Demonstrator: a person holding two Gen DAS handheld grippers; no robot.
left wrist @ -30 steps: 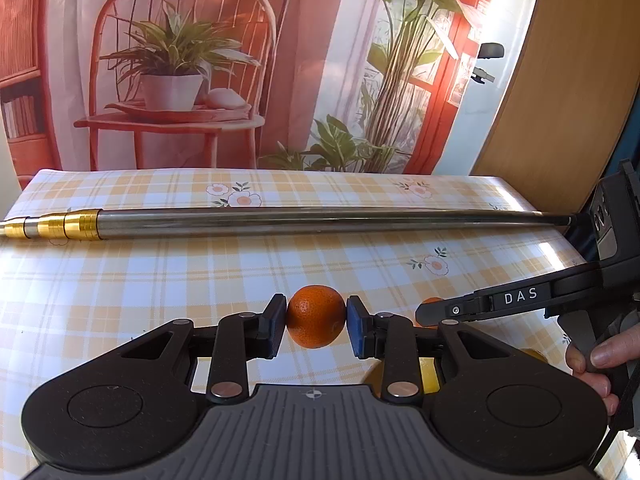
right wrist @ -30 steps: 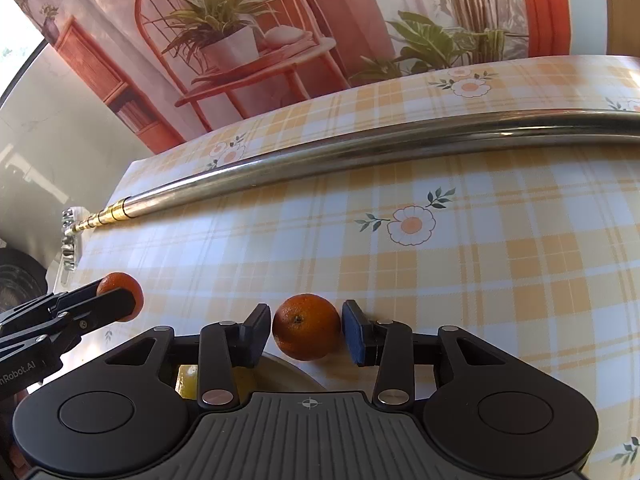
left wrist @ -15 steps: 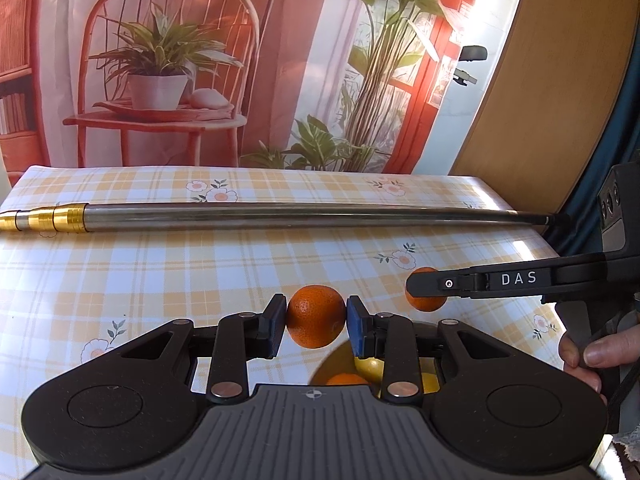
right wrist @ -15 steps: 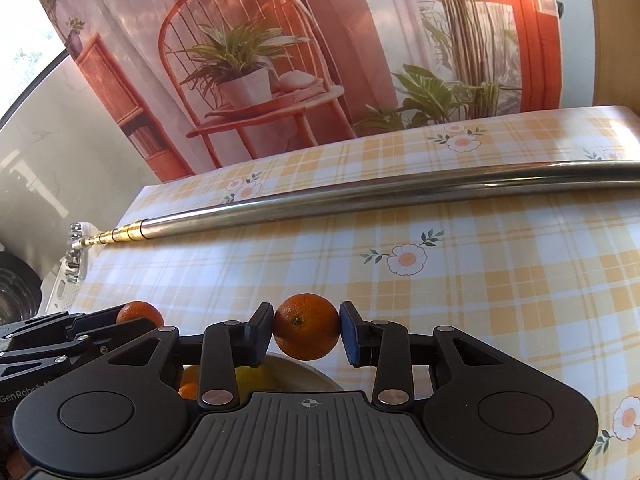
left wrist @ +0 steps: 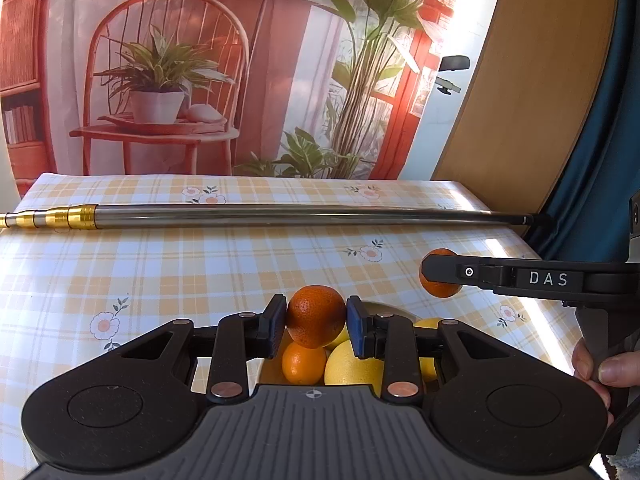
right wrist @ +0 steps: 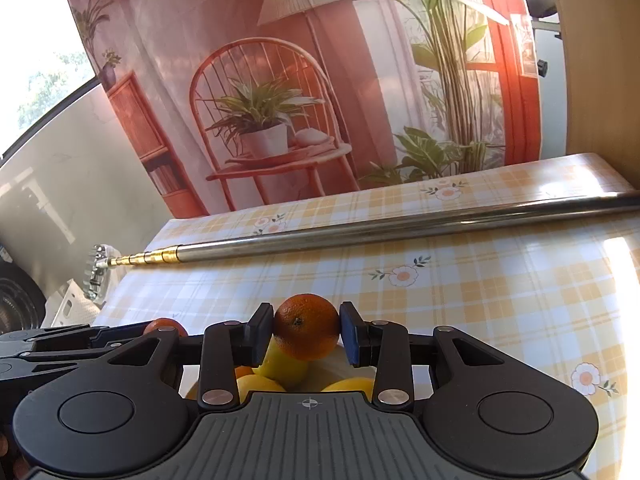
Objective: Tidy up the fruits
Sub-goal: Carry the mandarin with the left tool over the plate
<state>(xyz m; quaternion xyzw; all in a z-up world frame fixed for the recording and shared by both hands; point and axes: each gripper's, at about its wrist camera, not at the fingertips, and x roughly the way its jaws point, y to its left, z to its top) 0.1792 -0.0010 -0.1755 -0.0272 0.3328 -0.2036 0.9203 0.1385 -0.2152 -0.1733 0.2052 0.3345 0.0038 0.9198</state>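
**Both grippers hold an orange above the fruit bowl**

Left wrist view: the left gripper (left wrist: 316, 322) pinches an orange (left wrist: 315, 316) between its two blue pads, held in the air over a bowl (left wrist: 372, 307) near the front edge of the table (left wrist: 160, 272). Below the held fruit lie a smaller orange (left wrist: 303, 362) and yellow lemons (left wrist: 352, 364). Toward the right edge, the right gripper (left wrist: 440, 274) clamps a second orange (left wrist: 440, 288); a person's hand (left wrist: 596, 368) grips its handle. A long metal pole (left wrist: 280, 216) lies across the table near the far edge.

Right wrist view: the right gripper (right wrist: 306, 334) is closed on its orange (right wrist: 306, 326), above the lemons (right wrist: 284, 364) in the bowl. At the left, the left gripper (right wrist: 160, 330) shows partly, with its orange (right wrist: 164, 325) just peeking over the linkage. The pole (right wrist: 380, 232) runs across the far side of the table (right wrist: 500, 300).
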